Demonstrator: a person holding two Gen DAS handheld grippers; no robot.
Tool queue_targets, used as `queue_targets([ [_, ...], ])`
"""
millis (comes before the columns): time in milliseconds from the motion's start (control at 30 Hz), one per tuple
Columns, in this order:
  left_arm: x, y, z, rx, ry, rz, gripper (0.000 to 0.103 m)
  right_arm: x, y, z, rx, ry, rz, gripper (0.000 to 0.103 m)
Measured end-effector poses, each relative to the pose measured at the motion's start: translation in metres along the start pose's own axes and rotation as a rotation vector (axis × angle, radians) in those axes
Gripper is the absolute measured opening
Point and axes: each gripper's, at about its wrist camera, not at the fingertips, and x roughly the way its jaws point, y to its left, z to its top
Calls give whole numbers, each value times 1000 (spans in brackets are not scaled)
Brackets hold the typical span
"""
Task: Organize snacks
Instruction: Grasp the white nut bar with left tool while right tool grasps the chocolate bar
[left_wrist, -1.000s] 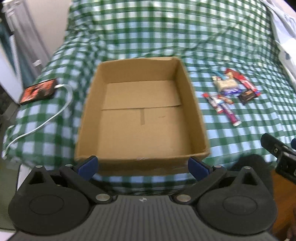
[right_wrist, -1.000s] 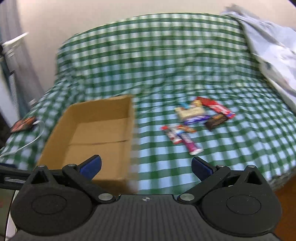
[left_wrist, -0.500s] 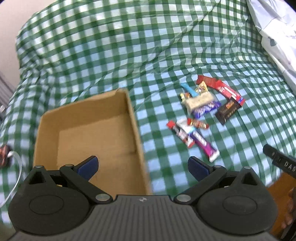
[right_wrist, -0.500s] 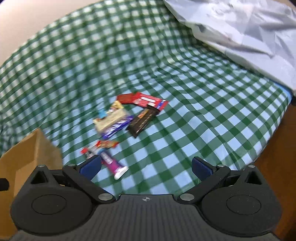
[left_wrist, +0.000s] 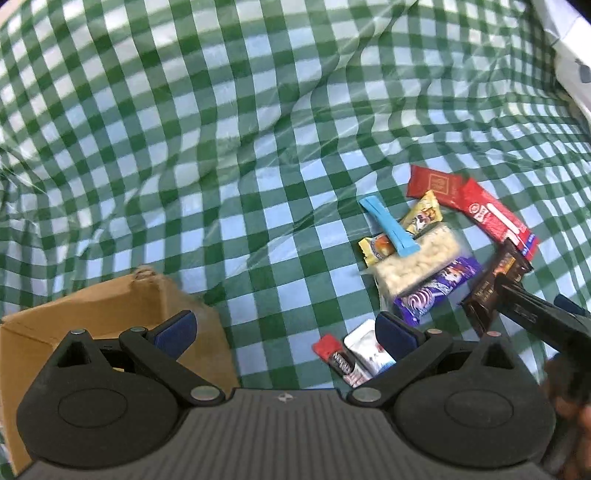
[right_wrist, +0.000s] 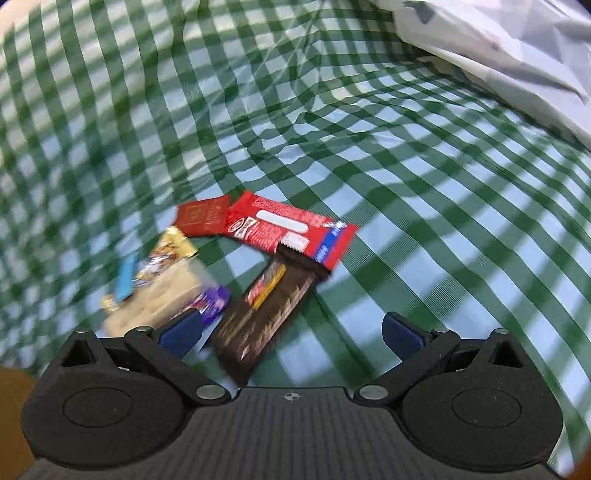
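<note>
R gripper (right_wrist: 291, 332) open | brown bar (right_wrist: 266, 314) long axis diag, far-right

Cloth (left_wrist: 229, 155): woven green-white check, matt, creased. Box (left_wrist: 110, 314): matt brown cardboard, rough torn corner. Red wrapper (right_wrist: 291, 230), brown wrapper (right_wrist: 262, 317): glossy film. Clear pack (left_wrist: 417, 258): shiny plastic. Left gripper (left_wrist: 284, 332): matt black plastic, ribbed top, metal rivets.
</note>
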Motion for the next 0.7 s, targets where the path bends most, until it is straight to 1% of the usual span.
queue_targets([
  [67, 12, -3, 3, 1, 24, -34, 103, 22, 11, 1, -54, 16, -44, 101],
  [100, 17, -6, 5, 6, 28, -57, 103, 29, 15, -1, -90, 23, -53, 95],
  [133, 22, -10, 7, 20, 29, -75, 103, 28, 15, -4, -107, -11, -27, 93],
  [167, 27, -16, 10, 38, 28, -89, 103, 22, 17, -9, -133, -49, -12, 75],
  [200, 30, -23, 12, 62, 22, -104, 103, 18, 17, -11, -158, -65, -1, 62],
  [233, 36, -32, 15, 93, 20, -121, 103, 15, 16, -13, -176, -71, 10, 57],
  [300, 49, -49, 22, 144, 27, -161, 103, 6, 10, -14, -176, -60, 5, 22],
  [333, 55, -58, 25, 165, 35, -183, 103, 3, 4, -13, -162, -43, -2, 19],
  [400, 69, -73, 32, 194, 44, -193, 103, -1, -12, -13, -102, 9, 21, 20],
  [467, 80, -84, 38, 209, 42, -181, 103, -3, -23, -13, -48, 23, 58, 22],
  [533, 91, -92, 45, 217, 46, -167, 103, -2, -25, -12, -24, 18, 67, 47],
  [567, 96, -95, 47, 224, 57, -170, 103, -1, -24, -14, -17, 9, 68, 71],
  [600, 100, -96, 49, 229, 72, -181, 103, 1, -23, -13, -15, 5, 72, 75],
  [633, 104, -97, 50, 232, 89, -190, 103, 4, -21, -11, -18, 10, 86, 75],
  [700, 113, -103, 50, 241, 103, -178, 103, 9, -16, -8, -11, 20, 109, 74],
])
